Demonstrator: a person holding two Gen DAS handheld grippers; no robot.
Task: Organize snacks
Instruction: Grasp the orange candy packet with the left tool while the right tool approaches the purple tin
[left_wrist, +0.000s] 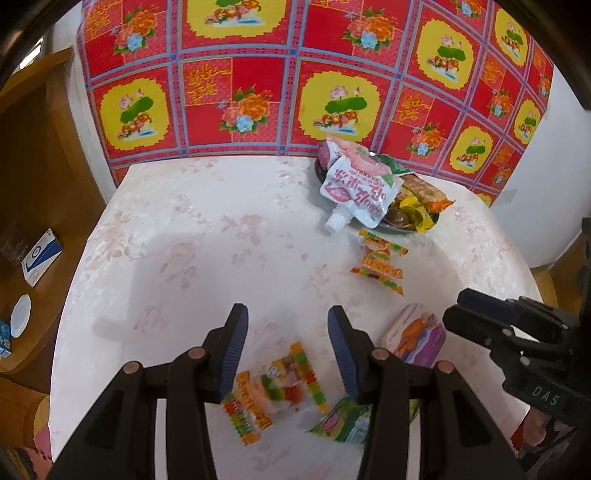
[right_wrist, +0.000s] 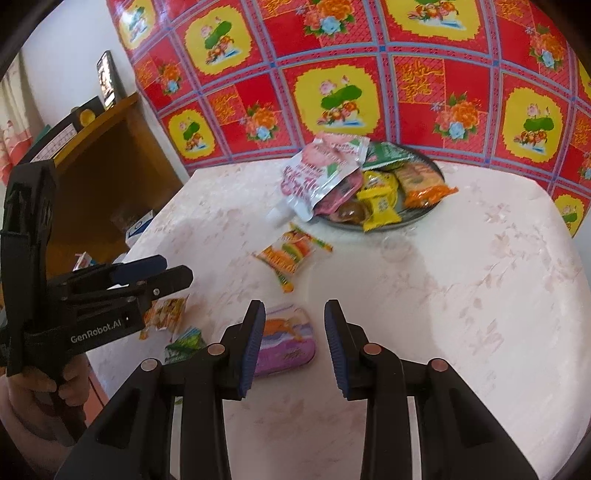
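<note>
- the left gripper (left_wrist: 288, 354) hangs over the near part of the table (left_wrist: 184, 240), tilted downward; its blue-padded jaws stand apart with nothing between the pads, so it is released.
- below it, on the pale floral tablecloth, lies a blurred burger gummy packet (left_wrist: 273, 391) with orange and multicolour edges; the pads do not touch it.
- a green snack wrapper (left_wrist: 347, 424) lies just right of that packet, partly hidden behind the left gripper's right finger.
- the right gripper (right_wrist: 295, 339) also points down at the table, its jaws parted and holding nothing.
- a purple snack box (right_wrist: 284, 347) with an orange picture lies flat beneath the right gripper, partly behind its left finger (right_wrist: 253, 343); whether the pad touches it cannot be told.
- a second burger gummy packet (right_wrist: 291, 254) lies on the cloth between the purple box and the plate, apart from both.
- the round dark plate (right_wrist: 417, 214) stands at the far side of the table, near the red and yellow flowered backdrop (right_wrist: 369, 74).
- on the plate are piled a white and pink spout pouch (right_wrist: 317, 177), whose cap hangs over the rim, yellow wrapped sweets (right_wrist: 380, 203), an orange biscuit packet (right_wrist: 421, 181) and a green packet (right_wrist: 384, 153).
- in the right wrist view, a person's hand (right_wrist: 33, 398) grips the left gripper's handle at the left edge.
- a wooden shelf (right_wrist: 110, 155) stands left of the table.
</note>
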